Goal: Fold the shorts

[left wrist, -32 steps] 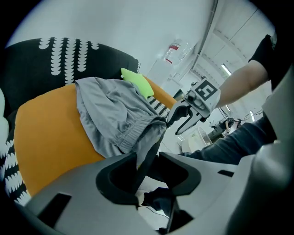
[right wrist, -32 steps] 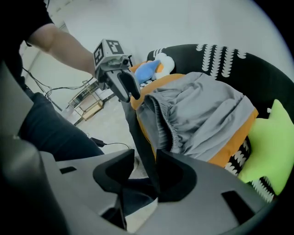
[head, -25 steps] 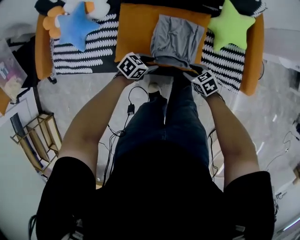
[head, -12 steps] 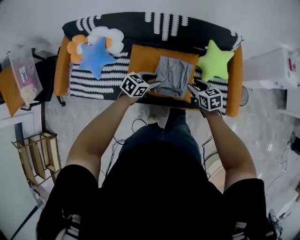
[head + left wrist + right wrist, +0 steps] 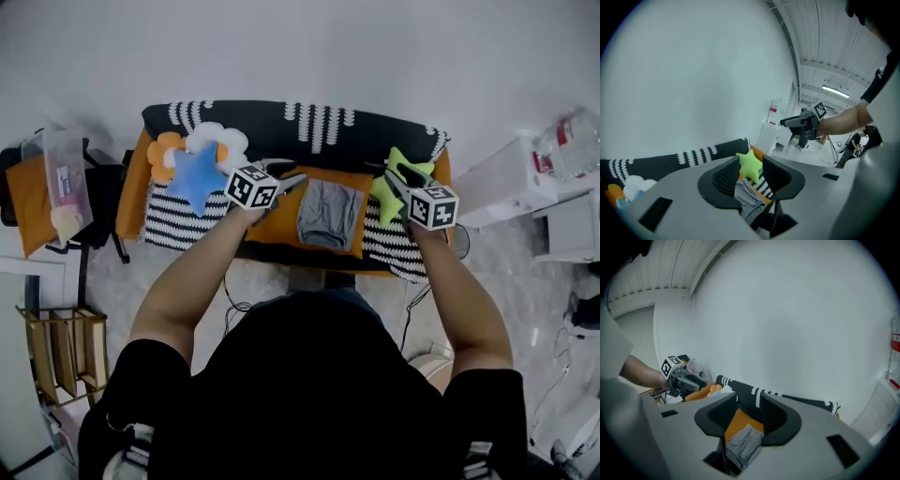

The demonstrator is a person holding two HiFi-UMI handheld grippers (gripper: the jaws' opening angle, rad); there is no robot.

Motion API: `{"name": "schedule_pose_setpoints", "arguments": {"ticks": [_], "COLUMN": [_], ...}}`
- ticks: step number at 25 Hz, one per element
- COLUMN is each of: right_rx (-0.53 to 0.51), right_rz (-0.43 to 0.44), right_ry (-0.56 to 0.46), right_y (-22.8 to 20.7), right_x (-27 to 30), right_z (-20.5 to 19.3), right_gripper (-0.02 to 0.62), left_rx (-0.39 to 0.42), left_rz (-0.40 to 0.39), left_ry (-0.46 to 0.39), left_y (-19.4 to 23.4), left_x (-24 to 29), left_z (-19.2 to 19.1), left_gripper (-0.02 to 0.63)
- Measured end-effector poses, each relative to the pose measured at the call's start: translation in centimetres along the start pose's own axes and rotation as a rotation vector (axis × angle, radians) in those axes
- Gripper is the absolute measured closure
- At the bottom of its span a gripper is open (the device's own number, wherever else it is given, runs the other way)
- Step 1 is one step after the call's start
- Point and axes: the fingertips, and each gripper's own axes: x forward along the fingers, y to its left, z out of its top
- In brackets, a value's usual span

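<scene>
Poised high above the folded shorts [image 5: 328,214]
Reaching forward on outstretched arms, tilted slightly down: left tongs [image 5: 294,174] released and empty, right tongs [image 5: 391,173] empty too, just now narrowing.

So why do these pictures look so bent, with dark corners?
Head view: a wide lens bows straight edges, though the shorts look sharp. Left gripper view and right gripper view: fisheye circles with black corners, everything curved towards the rim.
</scene>
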Motion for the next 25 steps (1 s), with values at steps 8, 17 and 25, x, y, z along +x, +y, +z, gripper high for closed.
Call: {"name": "schedule_pose_setpoints", "arguments": {"ticks": [8, 17, 25], "right_rx": [0.011, -0.002, 0.026], "right_rz": [-0.028, -0.044, -0.067], "right_ry": [-0.115, -0.138, -0.151], "right_y": [1.3, 2.8, 3.2], "right_x": [-3.5, -6.1, -7.5], "right_z": [6.5, 8.6, 8.1], "right_gripper": [0.453, 0.46, 0.465], "left_rx": [0.041, 0.081, 0.096], "left_rz": [0.006, 0.001, -0.012], "left_ry": [-0.12, -0.165, -0.18], "left_y": [-0.6, -1.0, -1.8], "left_x": [-3.1, -5.6, -6.7], "left_z": [7.8, 12.6, 13.5], "left_gripper": [0.436, 0.436, 0.436]}}
